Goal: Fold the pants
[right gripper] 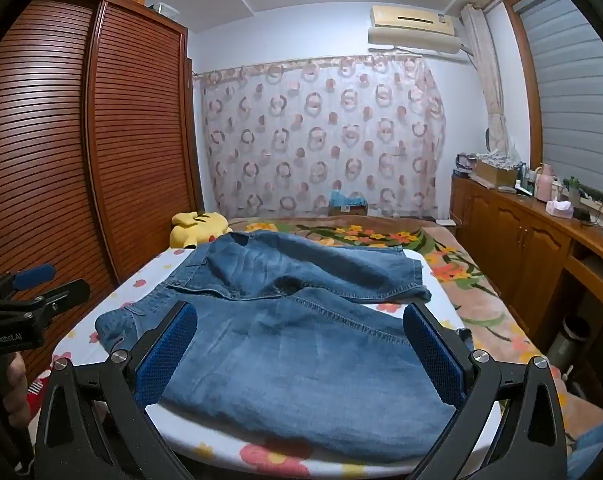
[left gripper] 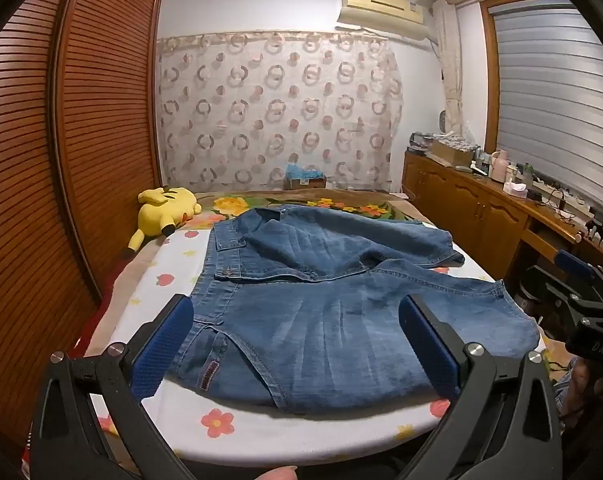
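Left wrist view has both the left gripper [left gripper: 295, 344] and right gripper [right gripper: 297, 354] spread wide and empty over the jeans [left gripper: 321, 300] sprawled across the bed's [left gripper: 229, 436] near edge, so a shallow pinch could snag one denim layer and drag everything crooked.

Matt denim pants [left gripper: 321, 312]; wood wardrobe [left gripper: 61, 128].
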Available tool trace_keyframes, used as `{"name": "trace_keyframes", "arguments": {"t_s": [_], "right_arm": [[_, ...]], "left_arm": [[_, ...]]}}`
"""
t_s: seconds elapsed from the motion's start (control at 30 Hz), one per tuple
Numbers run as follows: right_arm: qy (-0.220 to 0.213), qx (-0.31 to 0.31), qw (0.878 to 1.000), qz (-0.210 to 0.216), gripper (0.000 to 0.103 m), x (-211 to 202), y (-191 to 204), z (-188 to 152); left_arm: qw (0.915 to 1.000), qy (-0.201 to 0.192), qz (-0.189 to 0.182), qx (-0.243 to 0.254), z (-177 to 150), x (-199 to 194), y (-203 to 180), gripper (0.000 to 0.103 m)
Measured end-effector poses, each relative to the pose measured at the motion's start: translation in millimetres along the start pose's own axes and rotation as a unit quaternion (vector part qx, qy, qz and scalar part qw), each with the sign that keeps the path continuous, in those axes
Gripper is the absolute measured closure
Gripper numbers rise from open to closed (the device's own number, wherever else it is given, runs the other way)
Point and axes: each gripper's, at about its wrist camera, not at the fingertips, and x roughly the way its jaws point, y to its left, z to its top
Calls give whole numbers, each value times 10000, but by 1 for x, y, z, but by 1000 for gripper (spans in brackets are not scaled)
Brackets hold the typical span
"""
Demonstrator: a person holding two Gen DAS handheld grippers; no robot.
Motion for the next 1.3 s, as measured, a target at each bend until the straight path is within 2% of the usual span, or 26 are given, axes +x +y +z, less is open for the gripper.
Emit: {"name": "trace_keyframes", "arguments": {"t_s": [1.3], "right_arm": [[-5, 51, 10000, 31, 0, -1, 0, -1]], "left_arm": [[9999, -27, 49, 100, 0, 0, -1, 0]]}}
